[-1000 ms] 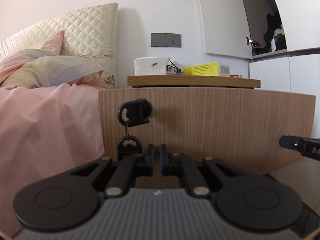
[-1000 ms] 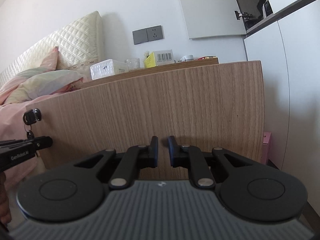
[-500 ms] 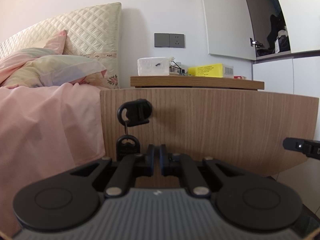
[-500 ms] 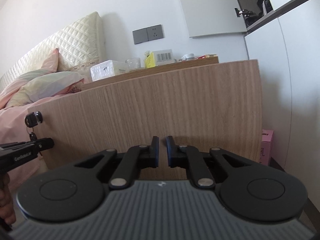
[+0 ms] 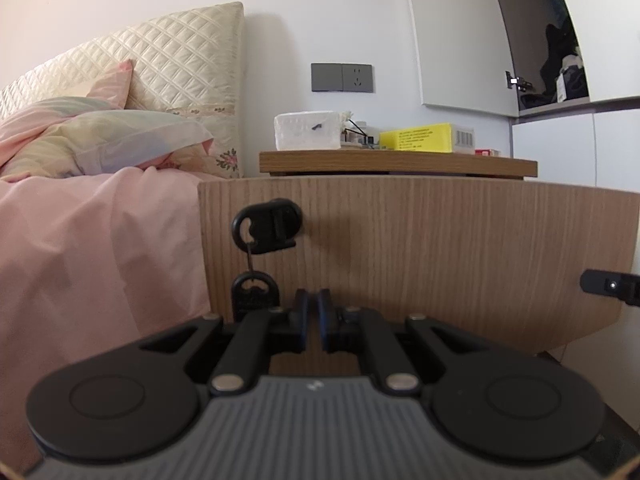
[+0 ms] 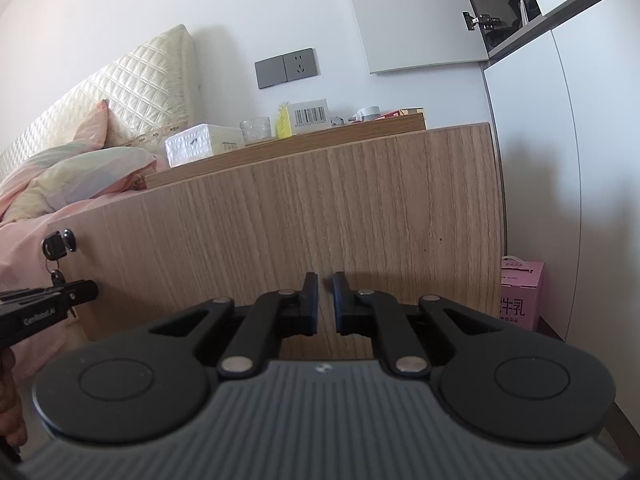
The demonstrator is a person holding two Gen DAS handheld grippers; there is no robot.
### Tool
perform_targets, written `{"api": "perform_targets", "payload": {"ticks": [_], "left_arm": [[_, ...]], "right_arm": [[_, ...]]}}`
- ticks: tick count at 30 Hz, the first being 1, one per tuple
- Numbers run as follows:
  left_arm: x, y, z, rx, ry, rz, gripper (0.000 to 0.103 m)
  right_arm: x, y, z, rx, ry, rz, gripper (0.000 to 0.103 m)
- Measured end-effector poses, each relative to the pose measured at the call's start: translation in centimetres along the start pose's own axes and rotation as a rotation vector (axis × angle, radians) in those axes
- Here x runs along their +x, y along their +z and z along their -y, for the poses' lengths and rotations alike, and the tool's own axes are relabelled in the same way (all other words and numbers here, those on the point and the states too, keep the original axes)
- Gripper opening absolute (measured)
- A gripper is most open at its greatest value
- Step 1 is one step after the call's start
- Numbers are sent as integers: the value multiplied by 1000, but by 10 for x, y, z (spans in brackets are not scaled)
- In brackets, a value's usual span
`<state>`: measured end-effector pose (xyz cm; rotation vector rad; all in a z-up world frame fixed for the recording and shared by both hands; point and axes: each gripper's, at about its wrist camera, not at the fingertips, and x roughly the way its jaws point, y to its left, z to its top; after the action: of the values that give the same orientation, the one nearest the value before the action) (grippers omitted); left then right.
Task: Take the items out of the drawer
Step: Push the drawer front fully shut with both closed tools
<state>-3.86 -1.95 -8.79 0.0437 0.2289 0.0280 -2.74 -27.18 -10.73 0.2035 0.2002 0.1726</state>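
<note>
Two grippers facing a curved wooden drawer front (image 5: 440,256) beside a bed, both low and near it. Left gripper (image 5: 313,304) with jaws pressed almost together, only a sliver of gap between the blue-edged pads, pinching nothing. Right gripper (image 6: 325,289) likewise nearly closed, a slightly wider slit between its fingers, empty too. Drawer front (image 6: 320,216) upright, contents hidden from both views. Black key (image 5: 268,224) stuck in the lock at the front's upper left, a second key (image 5: 254,290) dangling from it just left of the left gripper's fingertips. In the right wrist view, left gripper's tip (image 6: 76,291) just below that hanging key (image 6: 58,278), part of a hand (image 6: 10,408) at the far left edge. Right gripper's tip (image 5: 608,285) peeking in at the right edge of the left wrist view. On the nightstand top (image 5: 396,162): white tissue box (image 5: 308,131), yellow box (image 5: 424,138). Pink bedding (image 5: 92,240) to the left, pink carton (image 6: 520,296) on the floor to the right.
</note>
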Motion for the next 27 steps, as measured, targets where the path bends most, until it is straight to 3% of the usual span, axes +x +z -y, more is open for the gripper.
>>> {"api": "perform_targets", "payload": {"ticks": [16, 27], "left_arm": [[58, 18, 4, -6, 9, -42, 8], [103, 28, 8, 4, 22, -57, 8]], "right_arm": [[58, 23, 15, 19, 13, -62, 9], [100, 29, 21, 11, 17, -53, 9]]}}
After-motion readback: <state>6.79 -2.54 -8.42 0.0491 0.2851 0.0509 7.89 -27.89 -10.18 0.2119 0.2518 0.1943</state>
